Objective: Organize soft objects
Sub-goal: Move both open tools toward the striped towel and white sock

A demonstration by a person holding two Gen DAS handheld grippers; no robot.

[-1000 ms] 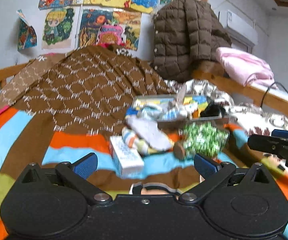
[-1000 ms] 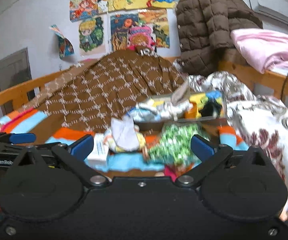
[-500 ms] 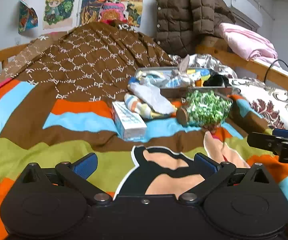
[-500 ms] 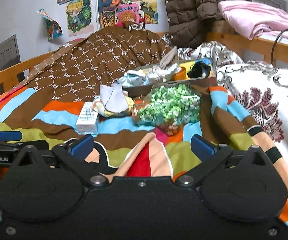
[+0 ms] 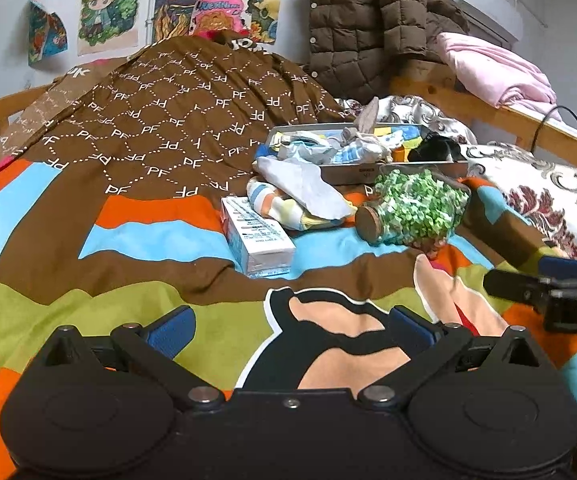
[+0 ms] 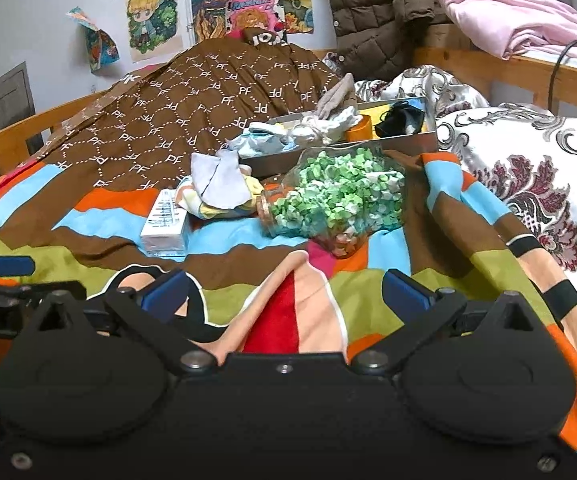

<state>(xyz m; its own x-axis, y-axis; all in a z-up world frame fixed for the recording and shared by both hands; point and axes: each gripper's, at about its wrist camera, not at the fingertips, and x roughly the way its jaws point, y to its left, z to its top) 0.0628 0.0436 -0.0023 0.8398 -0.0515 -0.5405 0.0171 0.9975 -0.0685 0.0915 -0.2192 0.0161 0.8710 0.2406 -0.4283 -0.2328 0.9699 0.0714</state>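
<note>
A pile of socks, grey on top of striped ones, lies on the colourful bedspread in front of a grey tray holding more socks and small items. Beside the pile sit a white carton and a jar of green paper stars lying on its side. My left gripper is open and empty, well short of the pile. My right gripper is open and empty too, nearer the jar. Each gripper's blue-padded fingers show at the other view's edge.
A brown patterned quilt is heaped behind the objects. A white floral pillow lies to the right. A wooden bed rail carries a brown jacket and pink blanket. Posters hang on the wall.
Both cameras have tilted down and pulled back slightly, so more bedspread shows in front. The objects on the bed have not moved. Both grippers stay open.
</note>
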